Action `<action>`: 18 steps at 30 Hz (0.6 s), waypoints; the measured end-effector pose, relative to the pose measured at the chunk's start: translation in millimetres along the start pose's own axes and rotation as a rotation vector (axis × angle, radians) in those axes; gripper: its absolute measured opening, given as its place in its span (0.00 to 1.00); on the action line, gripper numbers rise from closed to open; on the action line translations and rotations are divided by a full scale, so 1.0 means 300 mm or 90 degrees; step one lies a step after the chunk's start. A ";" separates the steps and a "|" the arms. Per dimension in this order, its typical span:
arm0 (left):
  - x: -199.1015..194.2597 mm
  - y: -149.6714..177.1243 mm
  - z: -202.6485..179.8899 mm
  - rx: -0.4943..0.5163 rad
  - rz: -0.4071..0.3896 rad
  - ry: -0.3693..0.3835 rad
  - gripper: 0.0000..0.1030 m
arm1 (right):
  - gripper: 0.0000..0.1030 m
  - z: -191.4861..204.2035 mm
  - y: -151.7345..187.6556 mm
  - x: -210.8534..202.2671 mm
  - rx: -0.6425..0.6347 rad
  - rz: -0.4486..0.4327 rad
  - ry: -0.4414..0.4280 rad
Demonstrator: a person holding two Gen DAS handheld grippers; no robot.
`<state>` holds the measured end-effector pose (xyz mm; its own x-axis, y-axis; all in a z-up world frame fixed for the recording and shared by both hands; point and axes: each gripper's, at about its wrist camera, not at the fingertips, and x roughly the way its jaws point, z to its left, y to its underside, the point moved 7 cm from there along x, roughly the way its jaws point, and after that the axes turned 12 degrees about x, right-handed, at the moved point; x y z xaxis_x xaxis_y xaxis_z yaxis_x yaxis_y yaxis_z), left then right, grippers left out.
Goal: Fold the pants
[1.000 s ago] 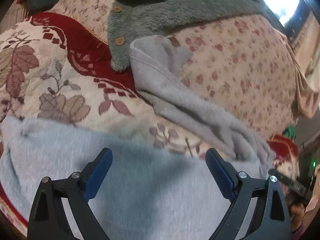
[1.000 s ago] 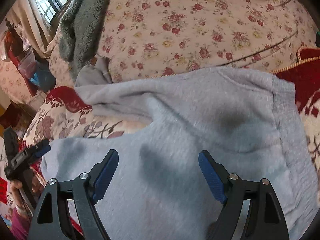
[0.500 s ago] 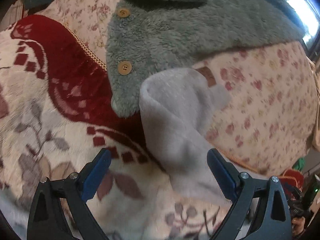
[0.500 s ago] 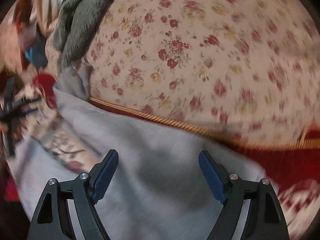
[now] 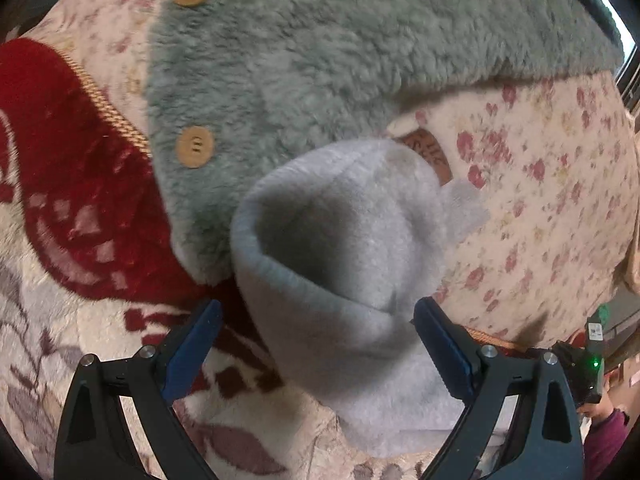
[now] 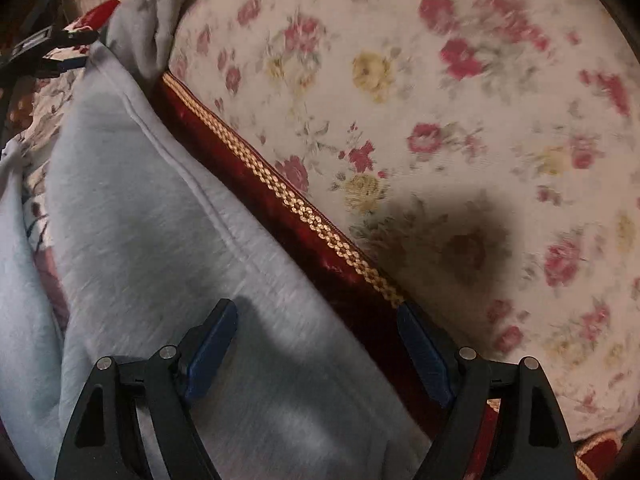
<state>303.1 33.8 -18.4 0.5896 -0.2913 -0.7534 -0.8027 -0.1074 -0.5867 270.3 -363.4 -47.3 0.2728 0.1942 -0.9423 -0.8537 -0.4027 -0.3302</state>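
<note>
The light grey fleece pants lie on a patterned blanket. In the left wrist view one pant leg (image 5: 340, 264) ends in an open cuff that rests against a cushion. My left gripper (image 5: 318, 340) is open and straddles this leg just behind the cuff, its blue pads clear of the cloth. In the right wrist view the pants (image 6: 152, 240) fill the left side, a stitched edge running diagonally. My right gripper (image 6: 318, 344) points steeply down over that edge, and its jaws are closing. The left pad hangs over grey cloth and the right pad over the red border.
A grey-green fleece jacket (image 5: 320, 60) with wooden buttons drapes over a floral cushion (image 5: 552, 200) just behind the cuff. The blanket's red border with gold braid (image 6: 304, 208) runs between the pants and the cushion (image 6: 440, 100). The other gripper's body shows at the far right (image 5: 588, 368).
My left gripper has moved from the pants' body along the leg up to the cuff. My right gripper has rolled and dropped to the pants' edge by the gold braid, its jaws slightly narrower.
</note>
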 end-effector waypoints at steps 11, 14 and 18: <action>0.003 -0.028 -0.094 0.041 0.000 -0.033 0.23 | 0.12 0.094 0.054 -0.095 -0.124 -0.073 0.165; -0.094 -0.069 -0.147 0.053 -0.036 -0.020 0.22 | 0.12 0.070 0.033 -0.240 -0.108 -0.137 0.217; -0.237 -0.125 -0.213 0.056 -0.077 0.000 0.22 | 0.11 0.059 0.032 -0.449 -0.092 -0.204 0.273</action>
<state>285.5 -2.3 76.1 0.6810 -0.2813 -0.6761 -0.7152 -0.0575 -0.6965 217.4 -377.6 77.4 0.6911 -0.0419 -0.7215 -0.6366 -0.5081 -0.5802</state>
